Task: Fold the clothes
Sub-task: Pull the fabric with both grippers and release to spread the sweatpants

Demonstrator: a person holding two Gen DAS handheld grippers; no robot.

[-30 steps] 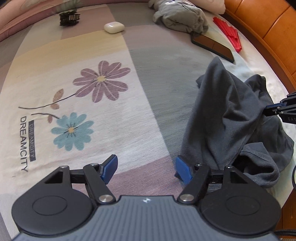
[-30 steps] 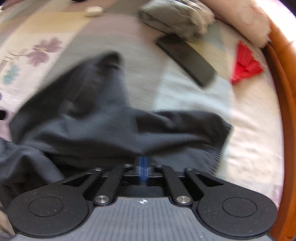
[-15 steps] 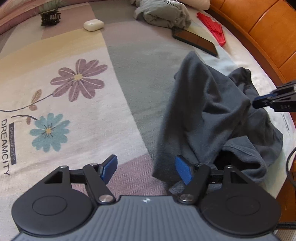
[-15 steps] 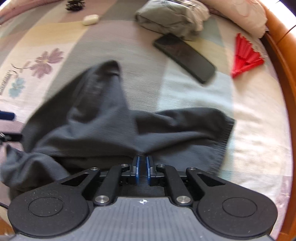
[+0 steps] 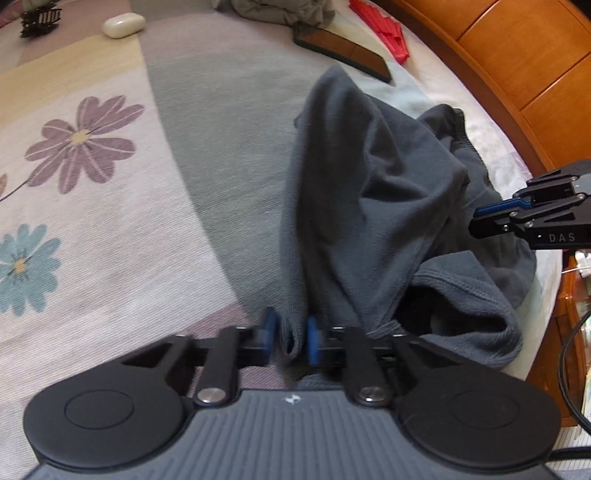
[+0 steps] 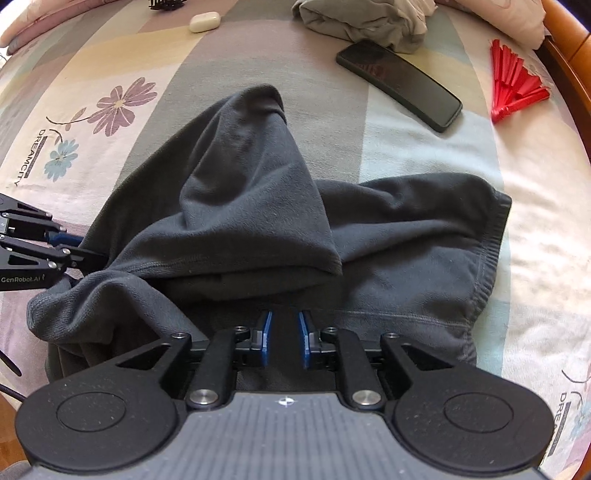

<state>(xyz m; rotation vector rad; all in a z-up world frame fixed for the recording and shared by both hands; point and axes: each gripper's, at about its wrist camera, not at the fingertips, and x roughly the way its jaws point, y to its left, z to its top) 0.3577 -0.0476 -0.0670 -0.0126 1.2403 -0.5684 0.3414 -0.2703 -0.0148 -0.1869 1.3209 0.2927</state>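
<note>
Blue fingers of the left gripper have just been closed on a fold of the dark grey soft sweatshirt, which is heaped on the flowered bedspread. Nothing is held by the right gripper; its jaws have just been opened a little over the cloth. Farther off, a black phone and red fan are seen. A grey bundle is cut off.

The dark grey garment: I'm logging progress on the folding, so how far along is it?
Early. Done: only the lighter grey garment sits bundled at the far end of the bed. In hand: the left gripper has just closed on a fold of the dark grey garment; the right gripper has just been opening, nothing between its pads. Left: the garment is still a rumpled heap, one flap thrown over, needing spreading and every fold.
</note>
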